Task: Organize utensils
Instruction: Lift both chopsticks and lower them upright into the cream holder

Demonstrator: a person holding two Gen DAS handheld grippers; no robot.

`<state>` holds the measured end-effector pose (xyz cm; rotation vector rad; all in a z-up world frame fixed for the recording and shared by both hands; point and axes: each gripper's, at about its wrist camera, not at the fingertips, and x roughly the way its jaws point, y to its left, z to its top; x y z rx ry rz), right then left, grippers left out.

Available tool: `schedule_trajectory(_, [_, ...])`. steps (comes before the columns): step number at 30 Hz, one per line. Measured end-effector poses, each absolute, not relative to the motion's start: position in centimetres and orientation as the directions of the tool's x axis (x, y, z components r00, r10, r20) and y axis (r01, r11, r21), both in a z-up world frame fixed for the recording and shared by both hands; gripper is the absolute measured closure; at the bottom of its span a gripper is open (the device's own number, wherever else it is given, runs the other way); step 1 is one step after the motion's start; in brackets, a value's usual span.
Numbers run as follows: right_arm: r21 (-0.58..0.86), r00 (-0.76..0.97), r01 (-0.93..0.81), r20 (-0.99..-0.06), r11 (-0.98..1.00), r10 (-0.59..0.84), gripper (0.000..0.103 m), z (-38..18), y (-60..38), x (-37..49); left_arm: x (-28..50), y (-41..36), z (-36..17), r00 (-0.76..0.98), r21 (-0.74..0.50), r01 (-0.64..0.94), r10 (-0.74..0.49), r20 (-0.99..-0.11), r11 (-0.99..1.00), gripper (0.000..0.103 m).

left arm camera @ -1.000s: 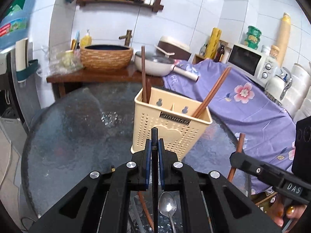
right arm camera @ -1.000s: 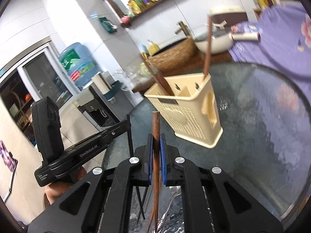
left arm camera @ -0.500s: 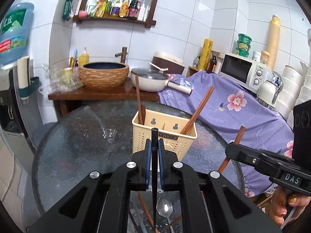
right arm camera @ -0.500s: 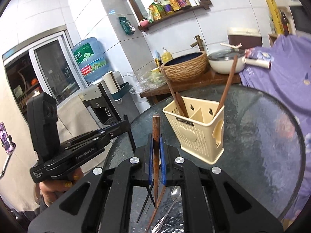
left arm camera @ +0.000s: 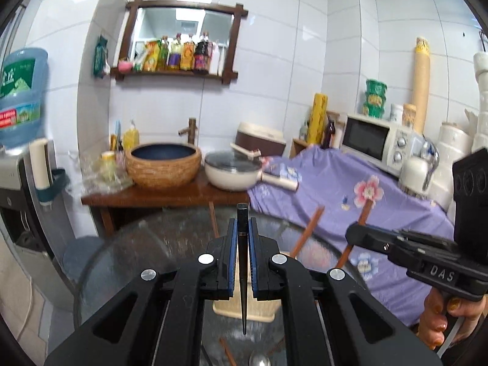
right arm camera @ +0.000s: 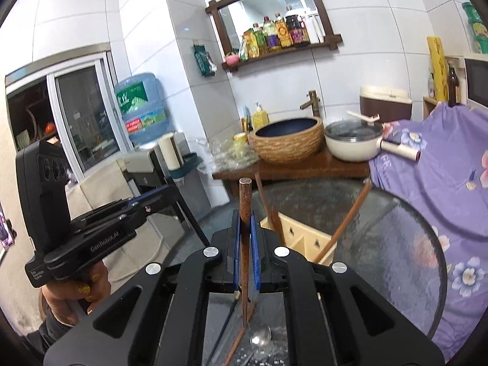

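The left tongs (left arm camera: 243, 244) squeeze a black chopstick (left arm camera: 243, 271) and the right tongs (right arm camera: 245, 244) squeeze a brown chopstick (right arm camera: 244, 238), both above the cream holder (right arm camera: 308, 241) on the glass tabletop (right arm camera: 396, 244).

- 2 grippers: left gripper (left arm camera: 242, 228), right gripper (right arm camera: 245, 222)
- 1 black chopstick (left arm camera: 243, 262), held
- 1 brown chopstick (right arm camera: 244, 238), held
- 1 cream holder (right arm camera: 308, 239)
- 2 brown chopsticks in it (right arm camera: 344, 222)
- 1 spoon (right arm camera: 260, 335) on the table
- 1 glass table (right arm camera: 396, 244)
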<state>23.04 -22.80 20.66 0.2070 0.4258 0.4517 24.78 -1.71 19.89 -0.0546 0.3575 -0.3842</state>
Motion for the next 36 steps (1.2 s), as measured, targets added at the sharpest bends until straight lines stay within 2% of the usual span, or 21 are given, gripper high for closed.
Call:
schedule_trajectory(8, [0.244, 0.881, -0.328, -0.27, 0.912, 0.389, 0.096, 26.0, -23.7, 25.1, 27.9, -2.3, 25.5, 0.912, -0.146, 0.308, -0.336, -0.235, 0.94, 0.096])
schedule_trajectory(14, [0.201, 0.917, -0.251, -0.264, 0.947, 0.299, 0.096, 25.2, -24.4, 27.9, 31.1, -3.3, 24.5, 0.928, -0.164, 0.26, -0.293, -0.229, 0.951, 0.096])
schedule_trajectory(24, [0.22, 0.886, -0.194, -0.379, 0.956, 0.267, 0.096, 17.5, -24.3, 31.8, 34.9, -5.0, 16.8, 0.89, -0.166, 0.242, -0.287, -0.353, 0.956, 0.096])
schedule_trajectory(36, [0.218, 0.865, -0.184, -0.427, 0.958, 0.263, 0.096, 13.7, -23.6, 32.6, 36.2, -5.4, 11.8, 0.845, -0.147, 0.239, -0.28, -0.455, 0.96, 0.096])
